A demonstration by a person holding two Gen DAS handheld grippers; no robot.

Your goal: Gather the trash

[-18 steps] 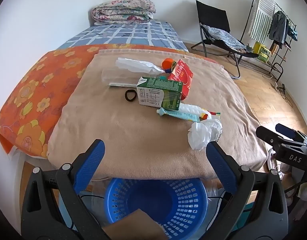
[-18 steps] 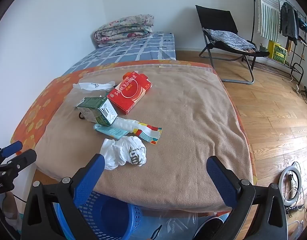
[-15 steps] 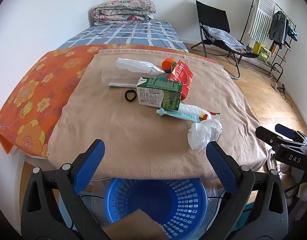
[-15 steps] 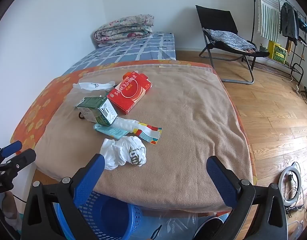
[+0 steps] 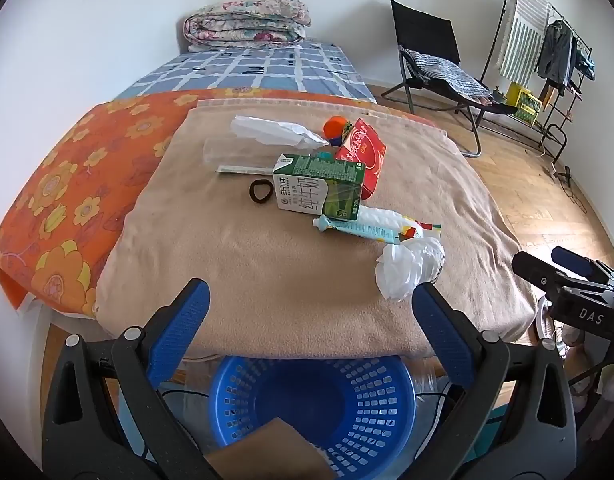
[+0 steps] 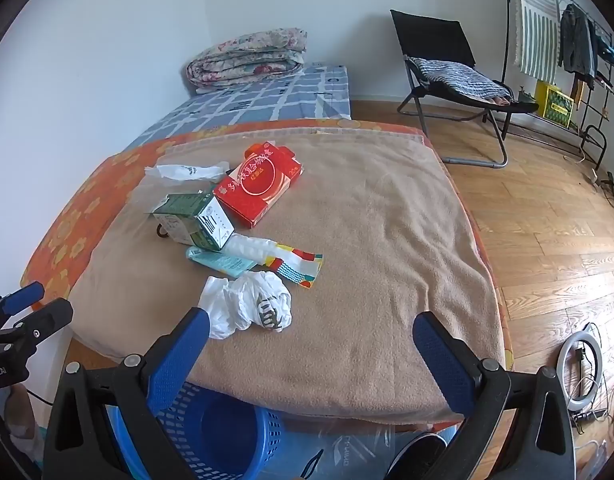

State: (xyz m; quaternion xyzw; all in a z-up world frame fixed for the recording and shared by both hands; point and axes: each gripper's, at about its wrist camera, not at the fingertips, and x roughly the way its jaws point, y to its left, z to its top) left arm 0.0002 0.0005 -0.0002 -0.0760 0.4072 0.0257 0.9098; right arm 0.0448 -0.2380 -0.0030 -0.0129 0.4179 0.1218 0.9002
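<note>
Right wrist view | I hold both jaws spread, empty | crumpled bag (image 6: 247,306) lower centre | risk: flimsy plastic slips, misses basket (image 6: 227,436).

The blanket (image 6: 387,248) is matt, fuzzy tan cloth, spread over a printed orange sheet (image 5: 67,184) of smoother fabric. The basket (image 5: 315,404) is glossy blue plastic with a perforated wall. The crumpled bag (image 6: 247,306) is thin, creased white plastic. The milk carton (image 5: 319,190) and red box (image 6: 259,182) are smooth printed card with a slight sheen. The floor (image 6: 547,208) is polished wood. The fingers (image 5: 179,330) carry textured blue pads on matt black plastic.
</note>
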